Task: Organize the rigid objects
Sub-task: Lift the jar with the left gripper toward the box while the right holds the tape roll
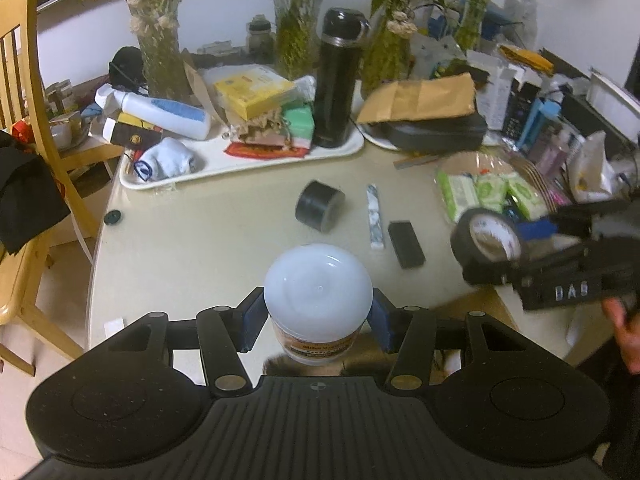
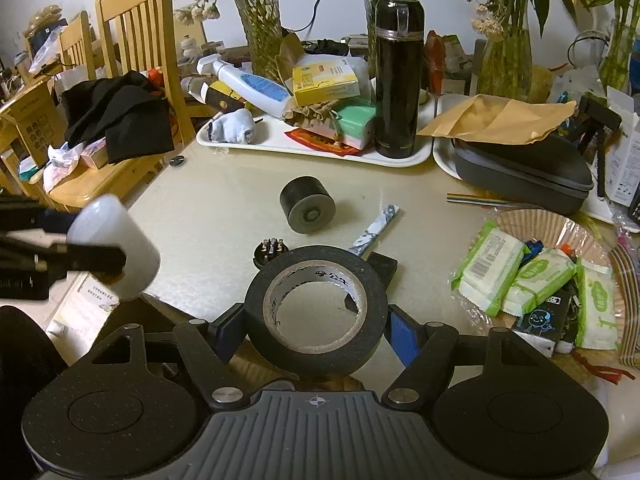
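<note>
Left wrist view
Left gripper point(image 1: 318, 316): closed on a white-lidded jar point(image 1: 318, 300), blue pads pressed to both sides below the lid; jar upright, lifted above the surface point(image 1: 180, 248).
Right gripper point(image 1: 516, 248): at the right edge, blurred, gripping a black tape roll point(image 1: 486, 240); a hand point(image 1: 624, 332) behind it.
Loose items: black cylinder point(image 1: 320, 206) on its side at centre; marbled stick point(image 1: 375, 216) just right of it; flat black block point(image 1: 406, 244) beside the stick.
Tray point(image 1: 200, 172): white, at the far side, carrying a black flask point(image 1: 338, 80), standing upright, and mixed clutter.

Right wrist view
Right gripper point(image 2: 316, 326): partly spread, pads against the outer rim of the black tape roll point(image 2: 316, 312), hole facing the camera, held off the surface point(image 2: 224, 200).
Left gripper point(image 2: 80, 260): at the left edge, blurred, clamped on the white-lidded jar point(image 2: 120, 240).
Loose items: black cylinder point(image 2: 307, 210) beyond the roll; marbled stick point(image 2: 376, 228) to its right; small round black part point(image 2: 272, 252) just behind the roll.
Right side: green wipe packets point(image 2: 532, 276) on a paper plate point(image 2: 532, 220).
</note>
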`<state>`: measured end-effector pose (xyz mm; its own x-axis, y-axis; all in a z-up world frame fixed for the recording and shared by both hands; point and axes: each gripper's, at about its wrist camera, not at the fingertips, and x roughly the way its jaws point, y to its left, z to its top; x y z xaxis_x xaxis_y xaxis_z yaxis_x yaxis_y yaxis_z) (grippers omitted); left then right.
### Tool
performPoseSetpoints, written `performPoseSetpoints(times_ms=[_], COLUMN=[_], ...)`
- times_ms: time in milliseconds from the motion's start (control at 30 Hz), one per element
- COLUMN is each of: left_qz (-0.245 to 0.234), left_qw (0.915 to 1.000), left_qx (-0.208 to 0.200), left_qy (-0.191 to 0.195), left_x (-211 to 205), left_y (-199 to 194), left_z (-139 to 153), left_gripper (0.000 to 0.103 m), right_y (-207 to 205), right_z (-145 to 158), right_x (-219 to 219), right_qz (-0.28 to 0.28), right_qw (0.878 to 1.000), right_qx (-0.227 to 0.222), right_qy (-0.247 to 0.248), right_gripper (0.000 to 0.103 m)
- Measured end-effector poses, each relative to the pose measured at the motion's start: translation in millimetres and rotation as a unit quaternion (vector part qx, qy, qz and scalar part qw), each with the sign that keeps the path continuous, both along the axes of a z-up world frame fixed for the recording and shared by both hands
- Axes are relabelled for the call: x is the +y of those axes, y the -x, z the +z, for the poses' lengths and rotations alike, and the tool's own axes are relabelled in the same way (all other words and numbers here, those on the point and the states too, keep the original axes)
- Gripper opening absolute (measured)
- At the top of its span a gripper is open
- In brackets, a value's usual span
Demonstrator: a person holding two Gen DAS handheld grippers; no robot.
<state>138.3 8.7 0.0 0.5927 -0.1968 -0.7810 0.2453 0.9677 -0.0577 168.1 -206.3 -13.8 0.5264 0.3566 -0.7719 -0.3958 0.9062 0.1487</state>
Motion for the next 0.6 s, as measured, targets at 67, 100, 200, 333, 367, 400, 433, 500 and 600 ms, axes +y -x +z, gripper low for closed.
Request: performPoseSetpoints(times_ms=[67,100,200,333,367,400,433,500,600], left_qz=[-0.002,-0.004,-0.006,0.000,0.002,0.005,0.007,0.011,0.016], left_qw=[1.0000,0.9999,0.9998,0.9994,0.9992,0.9989,0.9987,0.9983,0.9979], left_qx=[0.007,0.011,0.019,0.033,0.038,0.044,0.048,0.054,0.058], left_qy=[0.000,-0.001,-0.003,-0.011,-0.013,-0.014,-0.015,-0.018,-0.021], left_x=[0.1,0.2,0.5,1.4,1.6,2.0,2.8,3.6,3.2], left_y=[6.9,10.2,17.2,17.2,17.1,16.9,16.3,15.9,15.4], left_z=[-3.2,-5.2,-11.5,-23.1,-25.9,-29.6,-33.0,-39.5,-47.1], left_gripper=[0.053,0.053,0.053,0.053,0.053,0.053,0.053,0.053,0.053], right_y=[3.9,5.7,11.2,18.2,19.8,21.2,22.7,25.3,27.6], right_z=[1.8,2.4,3.1,3.9,4.1,4.1,4.3,4.4,3.9], right_x=[-1.8,-2.9,-5.0,-5.7,-5.5,-5.2,-5.2,-4.9,-4.8], right_qz=[-0.001,-0.003,-0.008,-0.008,-0.008,-0.008,-0.008,-0.009,-0.009], right_qw=[1.000,1.000,1.000,1.000,1.000,1.000,1.000,1.000,1.000], right_qx=[-0.003,-0.003,-0.003,-0.003,-0.003,-0.003,-0.003,-0.002,0.000], right_qy=[-0.004,-0.006,-0.009,-0.010,-0.011,-0.012,-0.012,-0.013,-0.013], right_gripper=[0.076,0.076,0.076,0.076,0.076,0.076,0.076,0.076,0.076])
